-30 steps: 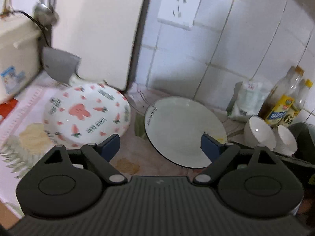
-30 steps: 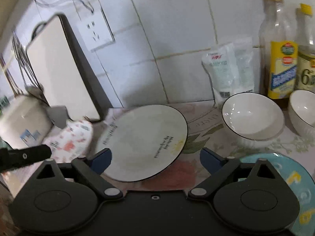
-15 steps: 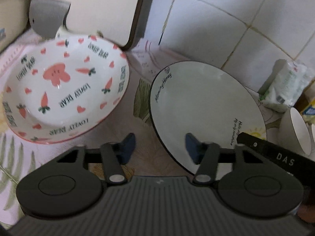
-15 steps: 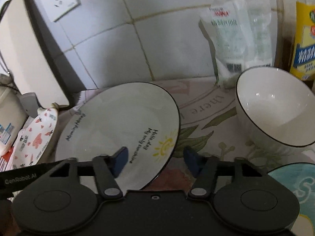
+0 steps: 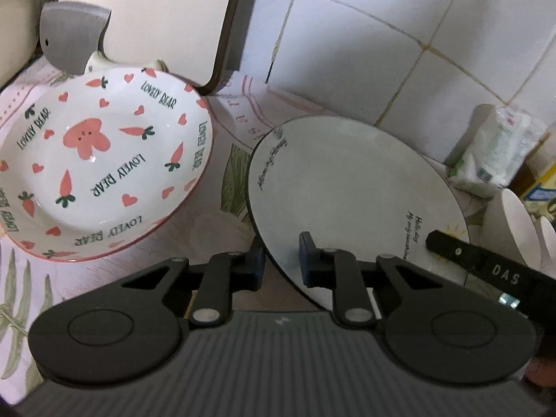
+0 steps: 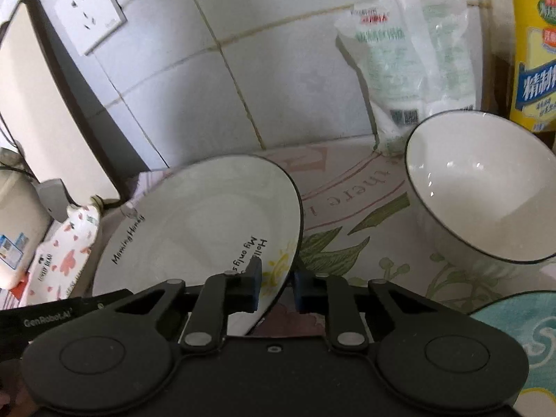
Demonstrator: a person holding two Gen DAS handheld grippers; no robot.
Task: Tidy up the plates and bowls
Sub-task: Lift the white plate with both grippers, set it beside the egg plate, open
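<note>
At centre frame in both wrist views, your left gripper (image 5: pixel 280 260) and right gripper (image 6: pixel 276 286) are closing on opposite rims of the plate (image 5: pixel 347 194), rim between the pads. Squeeze evenly, lift level, and clear the bowl (image 6: pixel 486 191).

The bench (image 6: pixel 351 191) has a flowered cover. On it stand a white plate (image 6: pixel 194 229), a carrot-print bowl (image 5: pixel 100 160), a white bowl (image 6: pixel 486 191), a plastic packet (image 6: pixel 410 59) and a bottle (image 6: pixel 531 59).
</note>
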